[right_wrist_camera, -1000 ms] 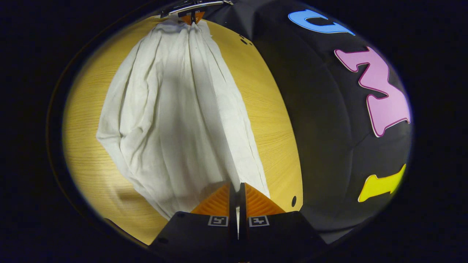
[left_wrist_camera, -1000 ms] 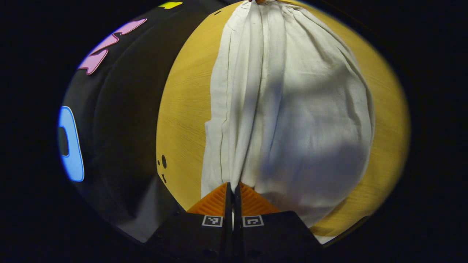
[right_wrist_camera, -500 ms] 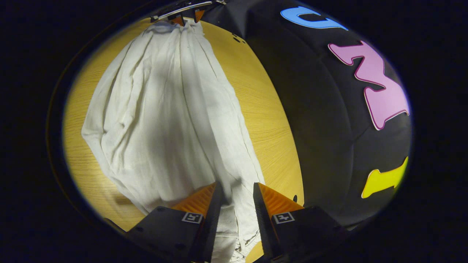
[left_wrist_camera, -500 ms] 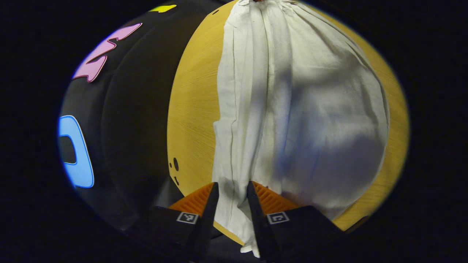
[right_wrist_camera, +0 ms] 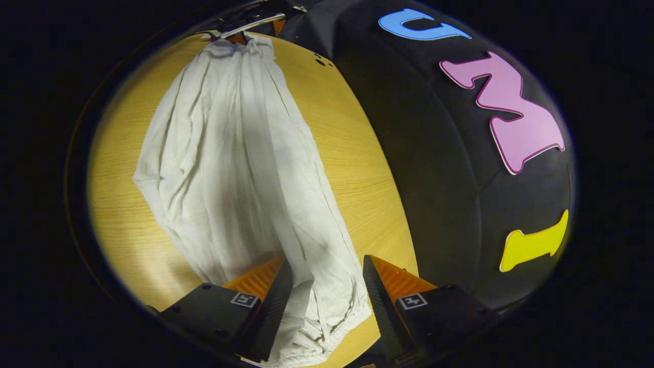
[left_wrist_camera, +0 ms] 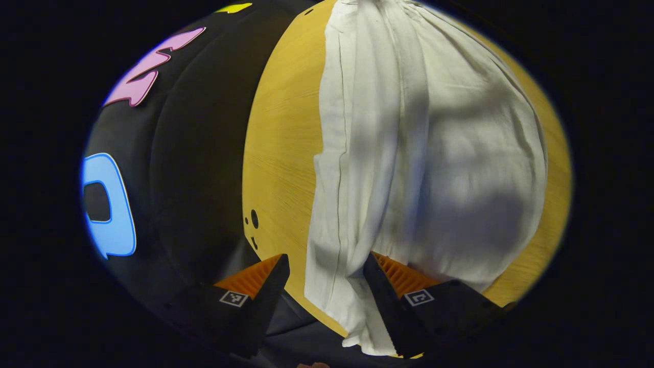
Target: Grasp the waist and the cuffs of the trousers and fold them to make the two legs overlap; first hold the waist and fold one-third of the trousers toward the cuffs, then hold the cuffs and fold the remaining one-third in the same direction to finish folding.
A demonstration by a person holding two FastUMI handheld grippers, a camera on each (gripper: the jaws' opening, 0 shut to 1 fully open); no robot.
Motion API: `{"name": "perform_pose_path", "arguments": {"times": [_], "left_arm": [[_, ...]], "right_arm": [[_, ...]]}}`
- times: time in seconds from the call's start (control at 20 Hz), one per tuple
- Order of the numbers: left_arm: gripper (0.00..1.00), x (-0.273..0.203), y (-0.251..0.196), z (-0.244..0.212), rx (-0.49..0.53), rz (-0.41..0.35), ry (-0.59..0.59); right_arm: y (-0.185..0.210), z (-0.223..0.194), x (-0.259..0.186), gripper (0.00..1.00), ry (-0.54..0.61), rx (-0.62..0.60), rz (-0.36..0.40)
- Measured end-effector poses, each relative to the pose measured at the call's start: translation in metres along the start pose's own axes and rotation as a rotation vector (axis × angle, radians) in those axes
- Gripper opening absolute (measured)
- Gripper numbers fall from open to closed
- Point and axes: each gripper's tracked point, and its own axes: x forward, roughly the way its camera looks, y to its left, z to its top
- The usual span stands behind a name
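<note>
**Both grippers spread wide over the ends of the white trousers on the wooden table**

In the left gripper view, your left gripper (left_wrist_camera: pixel 322 278) stands with its jaws spread wide. One end of the white trousers (left_wrist_camera: pixel 424 153) lies loose in the gap between its two fingers; neither finger presses on the cloth. From there the trousers run away lengthwise toward the far side of the table (left_wrist_camera: pixel 278 143), a yellow wood-grain top. The cloth is wrinkled, with long folds along its length, and it bulges out to the right of the view. A strip of bare table shows to the left of the cloth, with a few small dark holes (left_wrist_camera: pixel 254 220) near the table's edge, close to the left finger. Beyond that edge hangs the booth's black cloth wall (left_wrist_camera: pixel 194 153).

In the right gripper view, your right gripper (right_wrist_camera: pixel 327 283) is likewise spread wide. The other end of the trousers (right_wrist_camera: pixel 245 163), with a gathered hem, lies slack between its fingers and reaches the near edge of the table (right_wrist_camera: pixel 357 153). At the far end of the garment you see the other gripper, your left one (right_wrist_camera: pixel 250 23), at the cloth's far end. Bare table borders the trousers on both sides, and the black wall (right_wrist_camera: pixel 434 153) rises to the right.
</note>
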Motion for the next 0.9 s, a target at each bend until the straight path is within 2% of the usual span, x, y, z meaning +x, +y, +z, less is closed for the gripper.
{"name": "perform_pose_path", "arguments": {"times": [0.25, 0.55, 0.65, 0.75, 0.85, 0.9], "left_arm": [[0.96, 0.003, 0.002, -0.01, -0.059, -0.018, 0.027], [0.96, 0.004, 0.001, -0.011, -0.063, -0.02, 0.029], [0.96, 0.005, 0.001, -0.012, -0.073, -0.021, 0.034], [0.96, 0.004, 0.002, -0.014, -0.06, -0.021, 0.041], [0.95, 0.002, 0.009, -0.012, -0.045, -0.001, 0.037], [0.98, 0.001, 0.013, -0.011, -0.046, 0.011, 0.031]], "right_arm": [[-0.01, -0.023, -0.007, 0.81, 0.04, 0.014, -0.005], [-0.027, -0.038, -0.003, 0.83, 0.043, 0.045, -0.005], [-0.034, -0.071, -0.005, 0.83, 0.104, 0.05, -0.014], [-0.047, -0.117, -0.012, 0.83, 0.209, 0.083, -0.057], [-0.054, -0.146, -0.019, 0.83, 0.272, 0.159, -0.081], [-0.063, -0.153, -0.02, 0.83, 0.279, 0.19, -0.1]]}}
